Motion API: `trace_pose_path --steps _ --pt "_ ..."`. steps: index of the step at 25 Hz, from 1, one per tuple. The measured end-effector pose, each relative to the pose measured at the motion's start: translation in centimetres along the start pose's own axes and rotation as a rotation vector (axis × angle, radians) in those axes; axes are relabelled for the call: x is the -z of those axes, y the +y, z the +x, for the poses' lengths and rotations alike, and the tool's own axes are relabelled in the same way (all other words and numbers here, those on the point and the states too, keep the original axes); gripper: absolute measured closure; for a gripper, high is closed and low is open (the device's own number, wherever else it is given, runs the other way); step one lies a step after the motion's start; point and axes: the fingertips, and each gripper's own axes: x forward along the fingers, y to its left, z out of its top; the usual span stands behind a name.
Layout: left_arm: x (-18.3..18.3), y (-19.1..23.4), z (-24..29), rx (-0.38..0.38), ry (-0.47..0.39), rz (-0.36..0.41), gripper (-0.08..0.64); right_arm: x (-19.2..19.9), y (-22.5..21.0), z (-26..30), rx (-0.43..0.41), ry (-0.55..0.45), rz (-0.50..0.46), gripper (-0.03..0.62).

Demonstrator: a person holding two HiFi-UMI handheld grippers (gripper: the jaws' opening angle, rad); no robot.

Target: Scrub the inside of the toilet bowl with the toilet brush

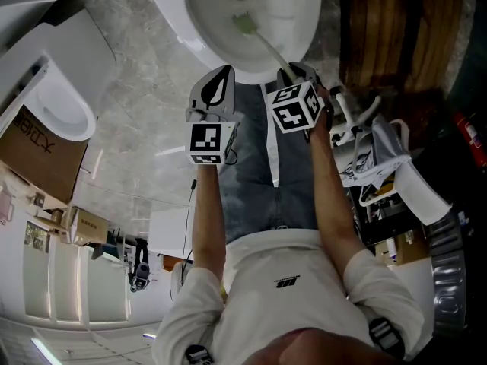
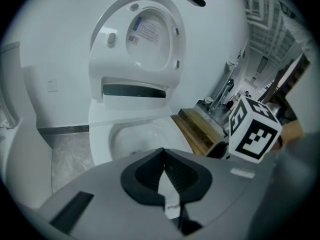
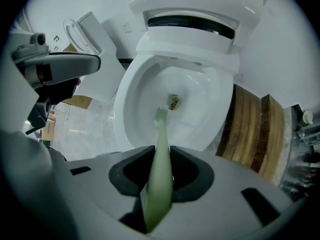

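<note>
The left gripper (image 1: 219, 82), jaws together on nothing, sits at 7 o'clock of the toilet bowl (image 1: 199, 21), apparently parked clear of the stroke. The right gripper (image 3: 161, 160), at 5 o'clock, is clamped on the toilet brush (image 3: 161, 141) handle, which angles down so the bristles reach inside. The bowl contains the brush head, with the drain opening (image 3: 173, 102) just beyond at 1 o'clock.

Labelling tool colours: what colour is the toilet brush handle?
Pale green. The toilet brush shows best in the right gripper view.
</note>
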Motion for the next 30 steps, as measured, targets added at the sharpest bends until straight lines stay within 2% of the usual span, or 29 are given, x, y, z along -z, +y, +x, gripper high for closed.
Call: trace_pose_path --steps 8,23,30 --pt "0.1 0.2 0.4 0.004 0.009 -0.003 0.549 0.5 -0.3 2.3 0.035 0.056 0.009 0.506" --pt "0.1 2.2 1.0 0.013 0.023 -0.003 0.549 -3.2 -2.3 6.5 0.081 0.100 0.007 0.506" --pt "0.4 2.7 1.4 0.010 0.024 0.001 0.549 -5.3 -4.0 8.2 0.118 0.081 -0.004 0.506"
